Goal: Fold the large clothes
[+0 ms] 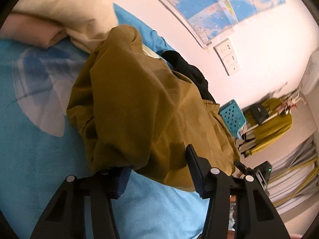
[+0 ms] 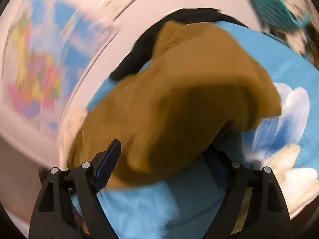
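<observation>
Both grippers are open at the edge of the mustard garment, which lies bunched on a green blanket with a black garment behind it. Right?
Not quite: the blanket is light blue, not green, as the left wrist view shows clearly. The rest holds: the left gripper and the right gripper are open at the edge of the mustard garment, which lies bunched with the black garment behind it.

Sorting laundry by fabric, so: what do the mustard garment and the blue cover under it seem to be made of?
Mustard garment: likely a woven cotton-type cloth, matte, holding crisp creases and stitched seams; the exact fibre is unclear. Blue cover: looks like soft fleece or plush, with a fuzzy nap and a printed white pattern.
</observation>
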Available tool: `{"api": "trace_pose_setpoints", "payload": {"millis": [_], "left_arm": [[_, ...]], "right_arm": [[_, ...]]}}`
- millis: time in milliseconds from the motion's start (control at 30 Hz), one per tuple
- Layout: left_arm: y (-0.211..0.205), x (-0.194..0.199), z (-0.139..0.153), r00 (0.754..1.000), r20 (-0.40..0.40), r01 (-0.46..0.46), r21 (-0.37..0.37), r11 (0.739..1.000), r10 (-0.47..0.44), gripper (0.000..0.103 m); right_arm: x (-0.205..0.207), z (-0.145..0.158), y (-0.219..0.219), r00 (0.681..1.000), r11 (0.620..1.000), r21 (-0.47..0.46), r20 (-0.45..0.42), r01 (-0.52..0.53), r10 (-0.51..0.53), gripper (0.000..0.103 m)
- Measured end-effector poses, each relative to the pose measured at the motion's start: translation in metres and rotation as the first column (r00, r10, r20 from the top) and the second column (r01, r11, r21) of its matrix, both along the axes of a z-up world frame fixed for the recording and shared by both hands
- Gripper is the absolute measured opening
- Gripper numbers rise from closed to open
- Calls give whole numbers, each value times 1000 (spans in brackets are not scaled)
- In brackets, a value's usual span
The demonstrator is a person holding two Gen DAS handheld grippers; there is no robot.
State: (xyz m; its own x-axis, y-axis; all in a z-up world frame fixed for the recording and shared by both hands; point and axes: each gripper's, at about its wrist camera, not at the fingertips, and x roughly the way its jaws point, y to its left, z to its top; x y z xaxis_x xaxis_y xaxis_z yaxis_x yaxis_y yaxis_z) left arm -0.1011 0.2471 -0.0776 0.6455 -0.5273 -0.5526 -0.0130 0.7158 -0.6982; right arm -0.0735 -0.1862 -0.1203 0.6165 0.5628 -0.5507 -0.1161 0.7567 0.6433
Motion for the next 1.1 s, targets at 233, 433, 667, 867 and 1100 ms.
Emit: {"api": "trace_pose_setpoints", "payload": {"millis": [233,433,667,867,1100], "left_arm": [[-3,-6,12,998,12,64,125,990,-66,50],[2,-13,14,998,21,58,136,989,-62,49],[0,-16,15,997,32,59,128,990,-64,50],[-3,-31,5,989,25,148,29,989,-149,62],[7,-2,7,994,83,84,-145,986,-72,78]], "right_arm": [[-60,45,91,823,818,-300,148,-491,548,65],[-49,53,188,682,685,-568,272,-456,679,75],[-40,11,282,548,438,-854,232,-280,803,44],[-9,46,257,605,604,-676,286,-422,743,11],[-22,40,258,590,589,-672,272,-450,761,11]]}}
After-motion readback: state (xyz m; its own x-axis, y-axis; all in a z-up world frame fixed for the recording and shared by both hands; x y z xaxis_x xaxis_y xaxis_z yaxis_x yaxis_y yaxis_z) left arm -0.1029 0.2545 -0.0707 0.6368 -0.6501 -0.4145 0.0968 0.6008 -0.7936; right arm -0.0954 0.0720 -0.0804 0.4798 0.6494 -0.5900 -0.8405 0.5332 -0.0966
